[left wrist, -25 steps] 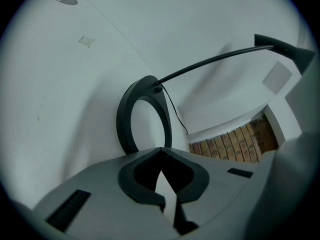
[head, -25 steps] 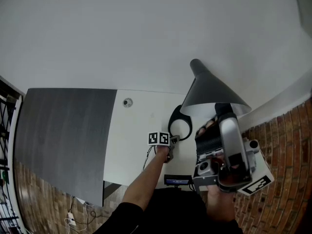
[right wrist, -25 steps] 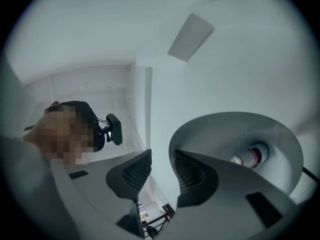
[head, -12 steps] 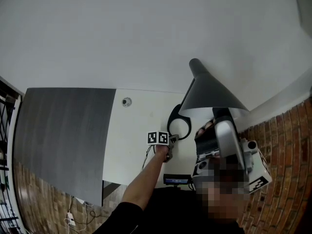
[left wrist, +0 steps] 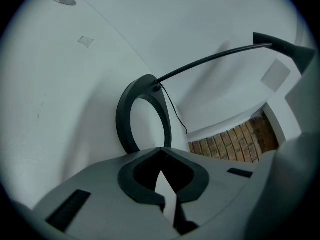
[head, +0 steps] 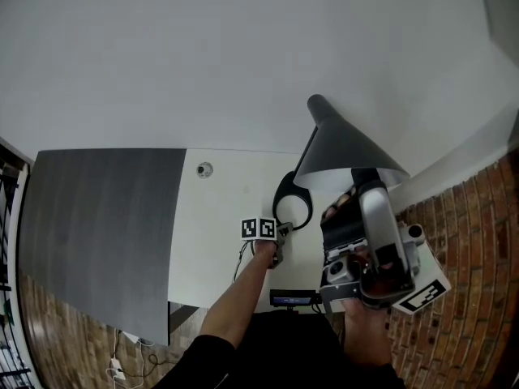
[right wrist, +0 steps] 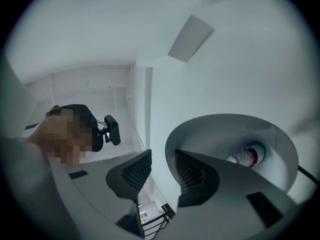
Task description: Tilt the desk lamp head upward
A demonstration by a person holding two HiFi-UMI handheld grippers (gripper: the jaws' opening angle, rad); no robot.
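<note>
Head view showed the lamp head high near the white desk's right edge, with the right gripper beneath it. Its jaws were slightly apart and the shade rim sat unclamped at the gap, so a lift could slip off. The left gripper, shut and empty, lay beside the ring base, which might skid toward that edge if unpinned, though open room lay above.

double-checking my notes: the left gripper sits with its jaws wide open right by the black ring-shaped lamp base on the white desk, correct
No. The left gripper has its jaws closed together with nothing between them; the left gripper view shows it. The rest stands: it sits right by the black ring-shaped lamp base on the white desk.
</note>
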